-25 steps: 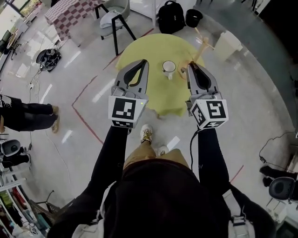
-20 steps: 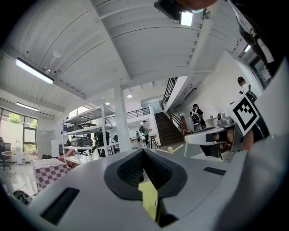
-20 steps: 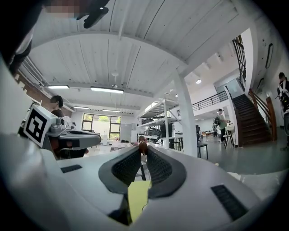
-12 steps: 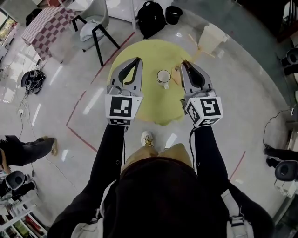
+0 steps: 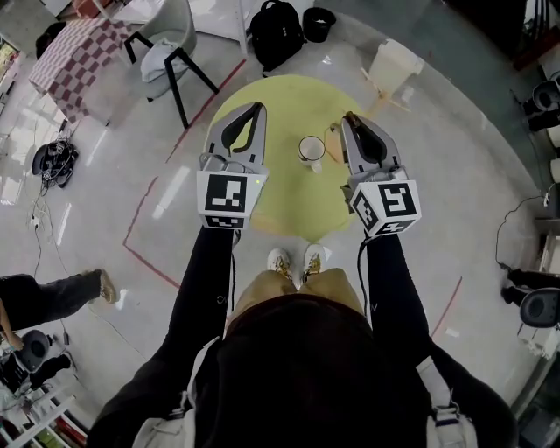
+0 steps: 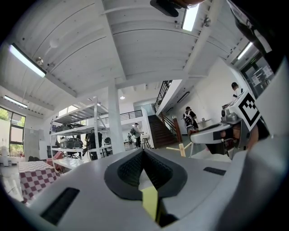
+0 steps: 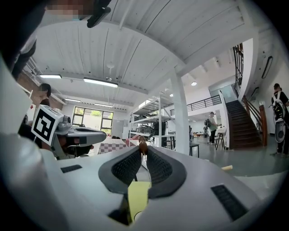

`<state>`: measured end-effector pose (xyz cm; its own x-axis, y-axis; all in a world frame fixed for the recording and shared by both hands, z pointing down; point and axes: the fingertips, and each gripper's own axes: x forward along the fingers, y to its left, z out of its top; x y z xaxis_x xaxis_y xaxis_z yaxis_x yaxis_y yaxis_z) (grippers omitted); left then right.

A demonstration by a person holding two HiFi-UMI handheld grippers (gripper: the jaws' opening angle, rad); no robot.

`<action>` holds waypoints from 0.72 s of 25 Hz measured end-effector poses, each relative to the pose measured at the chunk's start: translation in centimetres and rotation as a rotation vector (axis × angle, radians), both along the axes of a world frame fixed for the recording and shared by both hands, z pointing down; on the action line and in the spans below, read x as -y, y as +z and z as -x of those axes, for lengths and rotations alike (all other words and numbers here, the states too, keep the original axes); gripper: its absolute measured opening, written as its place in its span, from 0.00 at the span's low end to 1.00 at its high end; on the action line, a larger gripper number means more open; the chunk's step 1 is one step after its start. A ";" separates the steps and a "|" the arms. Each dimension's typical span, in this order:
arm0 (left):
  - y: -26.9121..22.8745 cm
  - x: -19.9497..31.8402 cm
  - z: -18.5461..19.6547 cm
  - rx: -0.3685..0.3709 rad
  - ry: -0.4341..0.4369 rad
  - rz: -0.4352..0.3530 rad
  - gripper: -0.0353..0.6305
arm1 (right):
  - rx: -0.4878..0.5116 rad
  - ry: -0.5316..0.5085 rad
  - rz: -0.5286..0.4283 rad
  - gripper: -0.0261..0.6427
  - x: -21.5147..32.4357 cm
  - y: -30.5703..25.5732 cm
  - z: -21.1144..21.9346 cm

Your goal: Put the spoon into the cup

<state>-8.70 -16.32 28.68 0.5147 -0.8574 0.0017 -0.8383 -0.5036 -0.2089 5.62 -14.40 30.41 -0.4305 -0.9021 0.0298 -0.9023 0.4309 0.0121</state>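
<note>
A white cup stands near the middle of the round yellow table. My right gripper hovers just right of the cup, shut on the brown end of the spoon. In the head view a thin brown shaft shows between the cup and that gripper. The right gripper view has the jaw tips pinching that brown end. My left gripper is held left of the cup, shut and empty. Its tips meet in the left gripper view. Both grippers point level, so neither gripper view shows the cup.
Beyond the table stand a grey chair, a black backpack, a black bowl-like thing and a white box with wooden sticks. A checked table is at the far left. Red tape lines mark the floor.
The person has stepped up to the table, both feet now at its near edge. Both grippers have moved forward and sit on either side of the cup. The jaws have not changed.
</note>
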 end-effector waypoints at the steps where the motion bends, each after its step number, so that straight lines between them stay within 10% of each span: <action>1: 0.2 0.3 -0.2 0.000 0.002 0.002 0.08 | 0.002 -0.001 0.003 0.12 0.3 0.2 -0.1; 18: 5.5 3.6 -3.2 -0.007 0.028 0.044 0.08 | -0.003 -0.050 0.158 0.12 4.1 11.0 0.3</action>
<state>-5.51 -19.96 34.15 0.5384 -0.8419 0.0355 -0.8252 -0.5353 -0.1804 5.28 -18.47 41.37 -0.4745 -0.8634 0.1712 -0.8797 0.4721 -0.0569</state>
